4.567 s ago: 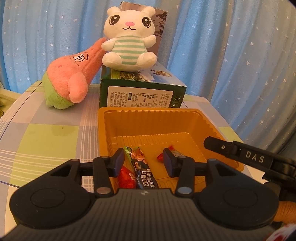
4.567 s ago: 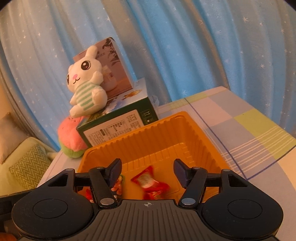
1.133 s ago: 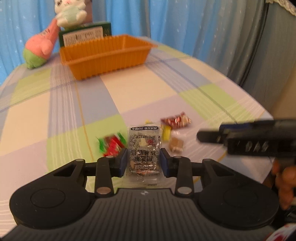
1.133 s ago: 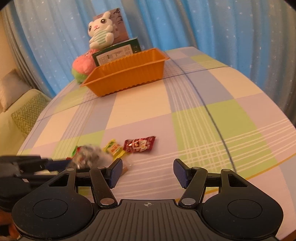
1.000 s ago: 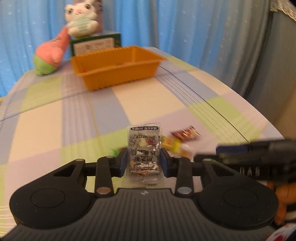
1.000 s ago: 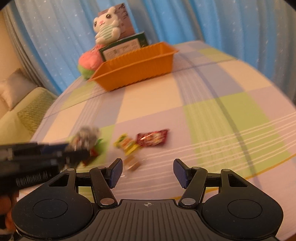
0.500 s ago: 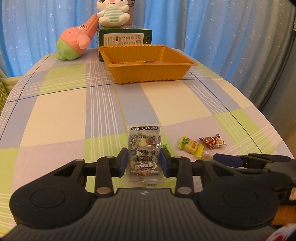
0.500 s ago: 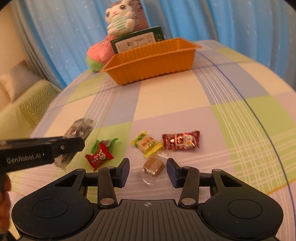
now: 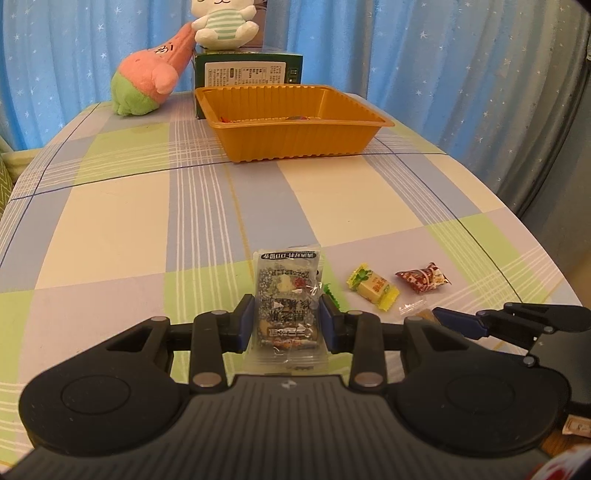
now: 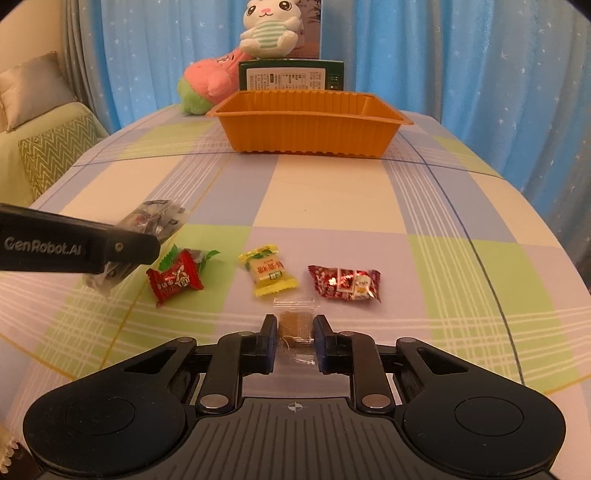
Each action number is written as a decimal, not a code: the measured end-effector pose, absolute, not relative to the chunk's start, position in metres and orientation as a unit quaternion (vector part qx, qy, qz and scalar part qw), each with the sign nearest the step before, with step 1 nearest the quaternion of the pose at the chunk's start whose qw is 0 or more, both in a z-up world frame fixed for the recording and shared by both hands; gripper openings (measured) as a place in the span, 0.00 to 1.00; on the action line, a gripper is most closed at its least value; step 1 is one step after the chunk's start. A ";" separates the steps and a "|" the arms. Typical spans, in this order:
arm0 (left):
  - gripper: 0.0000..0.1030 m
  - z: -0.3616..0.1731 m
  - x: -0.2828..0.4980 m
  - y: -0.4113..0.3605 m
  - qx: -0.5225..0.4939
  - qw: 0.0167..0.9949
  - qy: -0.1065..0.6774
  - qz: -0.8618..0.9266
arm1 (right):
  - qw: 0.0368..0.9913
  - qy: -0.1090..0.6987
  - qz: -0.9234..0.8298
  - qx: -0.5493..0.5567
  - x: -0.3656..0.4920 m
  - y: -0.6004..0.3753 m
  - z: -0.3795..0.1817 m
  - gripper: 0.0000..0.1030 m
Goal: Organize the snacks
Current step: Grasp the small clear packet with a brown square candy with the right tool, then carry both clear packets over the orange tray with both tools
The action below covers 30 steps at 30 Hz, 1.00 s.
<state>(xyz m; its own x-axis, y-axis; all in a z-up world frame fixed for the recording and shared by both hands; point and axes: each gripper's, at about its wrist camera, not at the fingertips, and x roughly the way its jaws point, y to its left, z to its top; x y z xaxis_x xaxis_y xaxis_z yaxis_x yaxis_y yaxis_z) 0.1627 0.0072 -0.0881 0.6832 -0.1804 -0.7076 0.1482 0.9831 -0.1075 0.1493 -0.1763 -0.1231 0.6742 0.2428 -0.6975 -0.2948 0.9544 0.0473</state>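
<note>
My left gripper is shut on a clear packet of mixed nuts, held just above the checked tablecloth. In the right wrist view that packet sticks out past the left gripper's fingers. My right gripper is low over the cloth, its jaws closing on a brown candy in clear wrap, both pads touching it. Beside it lie a red candy, a yellow candy and a dark red packet. The orange tray stands at the far end with a few snacks inside.
Behind the tray stand a green box, a pink and green plush and a white striped plush. A sofa with a patterned cushion is left of the table. The table's right edge curves close; blue curtains hang behind.
My right gripper came down over the brown candy and its jaws narrowed from wide open onto it. The left gripper kept its hold on the nut packet and has steadied.
</note>
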 end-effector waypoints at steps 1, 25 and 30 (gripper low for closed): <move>0.32 -0.088 0.162 0.006 -0.021 0.917 0.387 -0.090 | 0.916 0.372 0.147 -0.034 0.148 -0.177 -0.121 0.20; 0.32 -0.037 0.198 -0.014 -0.016 0.936 0.344 -0.078 | 0.948 0.289 0.135 0.015 0.199 -0.213 -0.041 0.20; 0.32 -0.022 0.222 -0.014 -0.024 0.940 0.332 -0.079 | 0.949 0.280 0.140 0.022 0.226 -0.217 -0.026 0.20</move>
